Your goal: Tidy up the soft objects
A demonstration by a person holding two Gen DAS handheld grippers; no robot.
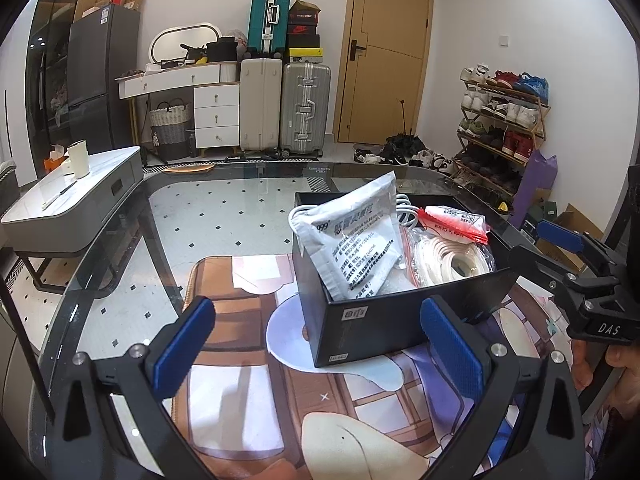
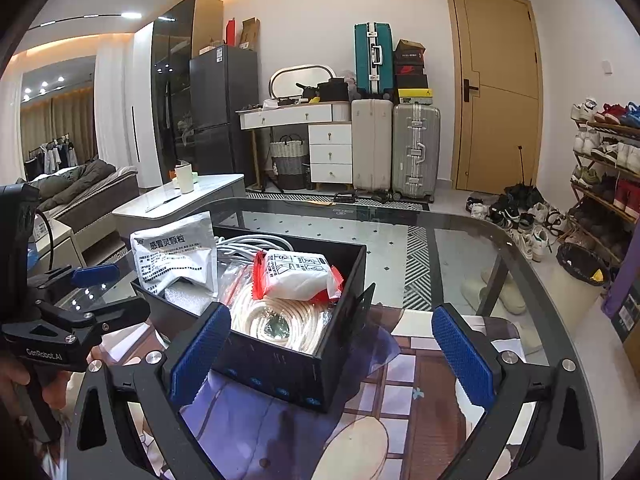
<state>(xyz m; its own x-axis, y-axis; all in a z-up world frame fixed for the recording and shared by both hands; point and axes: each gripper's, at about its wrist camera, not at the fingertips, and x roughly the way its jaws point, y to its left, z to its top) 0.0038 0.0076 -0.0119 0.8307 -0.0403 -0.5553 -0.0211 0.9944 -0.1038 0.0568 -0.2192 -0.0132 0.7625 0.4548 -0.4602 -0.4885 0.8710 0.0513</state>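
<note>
Here the black box [image 2: 280, 364] holds a silver pouch [image 2: 176, 258] and coiled rope [image 2: 276, 326].

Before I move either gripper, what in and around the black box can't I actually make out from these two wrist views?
- Black box floor: hidden in both views under the silver sachet, the bagged coil of white cord and the red-edged white packet.
- White cable: mostly covered by the sachet and packet; its ends are unseen.
- Sachet small print: too small to read in either view.
- Left gripper and right gripper bases: cut off by the bottom edge.
</note>
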